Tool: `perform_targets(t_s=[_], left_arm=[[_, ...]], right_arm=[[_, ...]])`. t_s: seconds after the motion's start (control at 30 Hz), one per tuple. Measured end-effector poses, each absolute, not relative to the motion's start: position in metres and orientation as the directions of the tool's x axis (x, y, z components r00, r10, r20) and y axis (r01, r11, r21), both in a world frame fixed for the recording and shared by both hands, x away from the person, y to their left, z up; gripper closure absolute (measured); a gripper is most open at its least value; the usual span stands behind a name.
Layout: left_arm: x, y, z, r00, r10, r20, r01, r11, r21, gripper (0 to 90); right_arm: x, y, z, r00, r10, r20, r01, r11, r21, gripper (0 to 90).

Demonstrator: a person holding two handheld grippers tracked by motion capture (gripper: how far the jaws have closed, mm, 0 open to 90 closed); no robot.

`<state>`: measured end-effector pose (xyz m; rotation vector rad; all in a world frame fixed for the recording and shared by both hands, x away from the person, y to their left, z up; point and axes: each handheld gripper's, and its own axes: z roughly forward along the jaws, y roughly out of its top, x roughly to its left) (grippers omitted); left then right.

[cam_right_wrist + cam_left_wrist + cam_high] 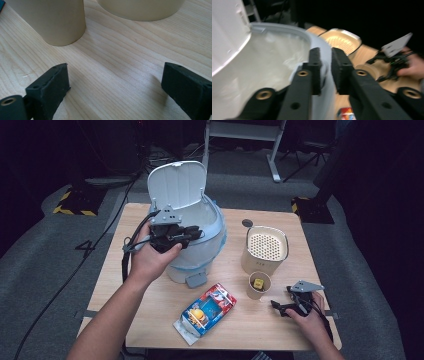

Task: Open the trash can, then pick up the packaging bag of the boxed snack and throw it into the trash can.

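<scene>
On the pale wood-grained bench, the largest thing is the rounded light-blue plastic bin, its smooth lid tipped up at the back and a thin, crinkled translucent liner bulging inside. It stands at the bench's left half, with a small grey pedal at its foot.

Your left tongs sit at the bin's rim: in the left gripper view the two black, blocky jaws straddle the smooth grey-blue rim, one inside and one outside, with only a narrow gap between them. The picture is blurred there, and you cannot tell whether the pads press on the rim.

To the right of the bin stands a cream, squarish container with rounded corners and a top perforated with fine holes. Near the front edge lies a glossy, flat-sided carton, printed in red and blue, on its side.

Just in front of the cream container is a small matte paper cup, a tapered cylinder holding something yellow.

Your right tongs rest low at the bench's right front, jaws spread wide over bare wood, nothing between them, the cup near but apart.
</scene>
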<state>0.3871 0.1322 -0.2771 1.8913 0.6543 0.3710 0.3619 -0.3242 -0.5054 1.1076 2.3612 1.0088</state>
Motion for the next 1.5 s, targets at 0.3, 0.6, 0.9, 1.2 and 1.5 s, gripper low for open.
perform_targets(t_s=[0.3, 0.6, 0.9, 1.2, 1.5], left_arm=[[0.369, 0.139, -0.280, 0.844, 0.531, -0.072, 0.249, -0.270, 0.930, 55.1], [0.343, 0.137, -0.303, 0.864, 0.500, -0.056, 0.252, -0.333, 0.909, 48.5], [0.335, 0.137, -0.352, 0.845, 0.521, -0.122, 0.326, -0.319, 0.890, 45.6], [0.345, 0.129, -0.407, 0.811, 0.555, -0.184, 0.414, -0.322, 0.851, 47.0], [0.349, 0.116, -0.451, 0.797, 0.570, -0.201, 0.470, -0.375, 0.799, 50.2]], right_arm=[[0.362, -0.324, -0.505, -0.636, 0.771, -0.009, 0.527, 0.443, 0.725, 7.7], [0.362, -0.324, -0.505, -0.640, 0.769, -0.010, 0.526, 0.447, 0.724, 7.4], [0.363, -0.324, -0.505, -0.640, 0.768, -0.011, 0.525, 0.448, 0.724, 7.4], [0.363, -0.324, -0.505, -0.640, 0.768, -0.010, 0.525, 0.447, 0.725, 7.4], [0.363, -0.324, -0.505, -0.641, 0.767, -0.010, 0.524, 0.447, 0.725, 7.4]])
